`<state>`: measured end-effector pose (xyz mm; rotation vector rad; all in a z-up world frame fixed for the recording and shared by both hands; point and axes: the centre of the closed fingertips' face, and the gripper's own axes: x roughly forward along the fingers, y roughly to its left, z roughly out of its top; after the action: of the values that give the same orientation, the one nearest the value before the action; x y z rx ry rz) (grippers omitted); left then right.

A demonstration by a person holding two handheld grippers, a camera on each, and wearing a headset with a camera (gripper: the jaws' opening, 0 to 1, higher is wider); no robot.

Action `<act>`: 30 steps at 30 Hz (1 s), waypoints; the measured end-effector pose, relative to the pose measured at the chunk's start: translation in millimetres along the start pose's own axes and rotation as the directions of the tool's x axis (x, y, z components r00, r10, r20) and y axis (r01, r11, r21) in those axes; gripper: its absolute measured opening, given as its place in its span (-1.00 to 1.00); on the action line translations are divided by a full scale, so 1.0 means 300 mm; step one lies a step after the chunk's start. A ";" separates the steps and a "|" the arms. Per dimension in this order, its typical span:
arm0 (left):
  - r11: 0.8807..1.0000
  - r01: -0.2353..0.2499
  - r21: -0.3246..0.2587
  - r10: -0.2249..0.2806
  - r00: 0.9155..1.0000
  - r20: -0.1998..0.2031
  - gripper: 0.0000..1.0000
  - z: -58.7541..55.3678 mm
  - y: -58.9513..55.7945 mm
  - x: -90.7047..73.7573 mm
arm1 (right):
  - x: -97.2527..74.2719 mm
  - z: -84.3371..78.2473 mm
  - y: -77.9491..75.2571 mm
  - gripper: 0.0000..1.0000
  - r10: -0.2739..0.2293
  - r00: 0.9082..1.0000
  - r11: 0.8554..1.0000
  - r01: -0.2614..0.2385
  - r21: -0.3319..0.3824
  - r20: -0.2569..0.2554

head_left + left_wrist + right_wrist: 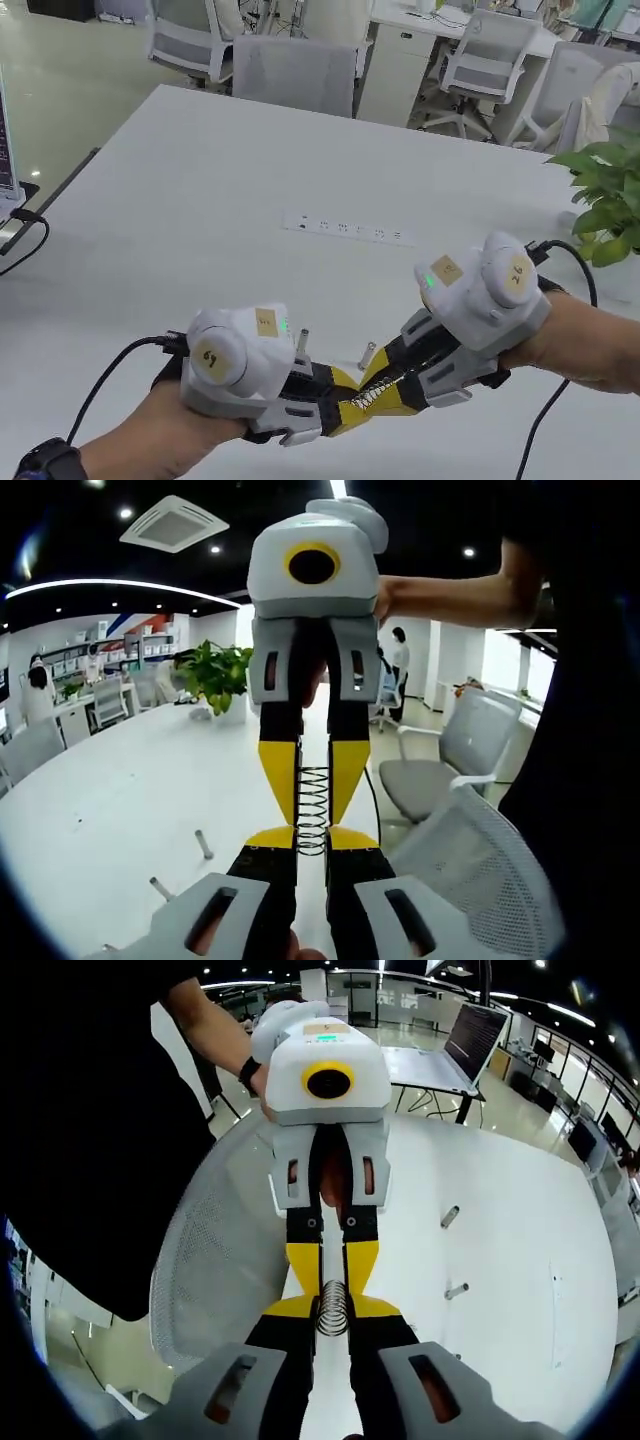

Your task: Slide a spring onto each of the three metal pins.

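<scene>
Spring was held in the air over the white table, between the two grippers, which faced each other nose to nose. We saw that the left gripper had its jaws drawn narrow on one end of the spring. The right gripper had its jaws drawn narrow on the other end, so that the yellow tips of both nearly met. In the right gripper view the spring appeared from its end (as a small ring between the tips). On the table just beyond the grippers a first pin and a second pin stood upright, near each other but apart, and neither touched the spring. Farther out, a socket strip lay flat in the table top, and a green plant stood at the right side.
</scene>
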<state>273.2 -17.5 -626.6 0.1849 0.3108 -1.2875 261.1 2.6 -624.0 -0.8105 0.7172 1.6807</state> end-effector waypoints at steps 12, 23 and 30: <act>1.000 -0.006 -0.005 0.006 1.000 -0.008 -0.95 -0.019 0.007 0.010 | 0.014 -0.015 -0.007 -0.84 -0.010 1.000 1.000 0.010 -0.019 -0.026; 0.999 -0.040 -0.029 0.039 0.999 -0.025 -0.81 -0.047 0.025 -0.005 | 0.028 -0.019 -0.028 -0.84 -0.029 0.999 1.000 0.029 -0.001 -0.028; 0.996 -0.072 -0.052 0.070 0.997 -0.044 -0.70 -0.077 0.050 -0.035 | 0.034 -0.035 -0.045 -0.84 -0.038 0.999 0.999 0.038 0.017 -0.036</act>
<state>282.2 3.3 -645.3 0.1759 0.3710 -1.2050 274.0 3.2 -639.3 -0.8387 0.7365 1.6271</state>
